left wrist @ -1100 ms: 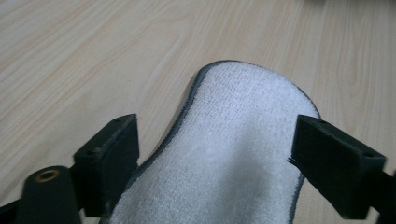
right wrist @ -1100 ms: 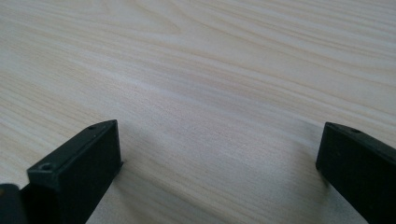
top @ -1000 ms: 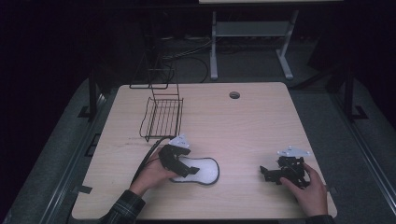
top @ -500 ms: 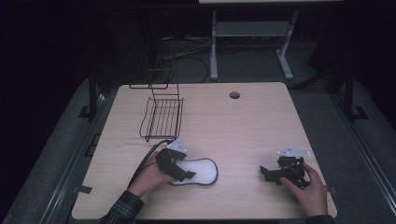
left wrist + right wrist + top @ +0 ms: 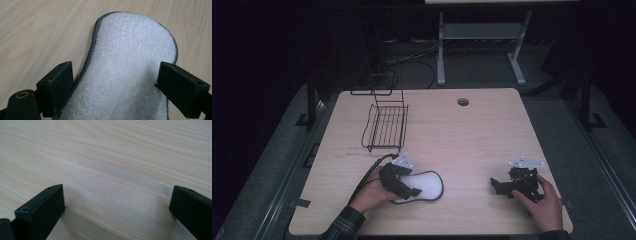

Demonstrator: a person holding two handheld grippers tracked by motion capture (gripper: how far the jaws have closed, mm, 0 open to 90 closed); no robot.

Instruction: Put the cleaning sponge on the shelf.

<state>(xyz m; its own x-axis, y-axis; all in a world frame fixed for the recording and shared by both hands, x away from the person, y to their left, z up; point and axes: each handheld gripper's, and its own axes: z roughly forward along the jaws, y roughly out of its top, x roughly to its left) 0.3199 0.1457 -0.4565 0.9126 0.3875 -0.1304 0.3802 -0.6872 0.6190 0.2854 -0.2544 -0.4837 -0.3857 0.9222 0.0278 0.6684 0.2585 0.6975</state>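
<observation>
One white fleecy insole [image 5: 424,185], dark-edged, flat on the wooden table [image 5: 462,135], near the front edge and just in front of the wire basket [image 5: 386,127]. One basket only, black wire, shallow, open at the top, standing toward the table's left rear, with a tall wire handle frame rising at its far end. One round cable hole [image 5: 463,102] in the tabletop, right of the basket and near the rear edge.

Two grippers counted, one per hand. Left gripper [image 5: 406,189] low over the heel end of the insole, in front of the basket; seen from the left gripper view, jaws spread apart, one on each side of the insole [image 5: 130,65], the left jaw right at the dark rim, the right jaw just outside the opposite edge; not yet clamped, contact with the pads impossible to judge. Left hand [image 5: 371,192] behind it, plaid sleeve cuff at the table's front edge. One black cable looping from the left gripper back toward the basket's front.

Right gripper [image 5: 499,186] well apart from the basket, at the table's front right, held by the right hand [image 5: 539,202]; jaws wide apart in the right gripper view, bare wood grain [image 5: 112,170] between them, nothing gripped.

One metal stand [image 5: 479,45] on the floor beyond the table, behind the basket and to its right.

No brand, label or readable writing on any item.
</observation>
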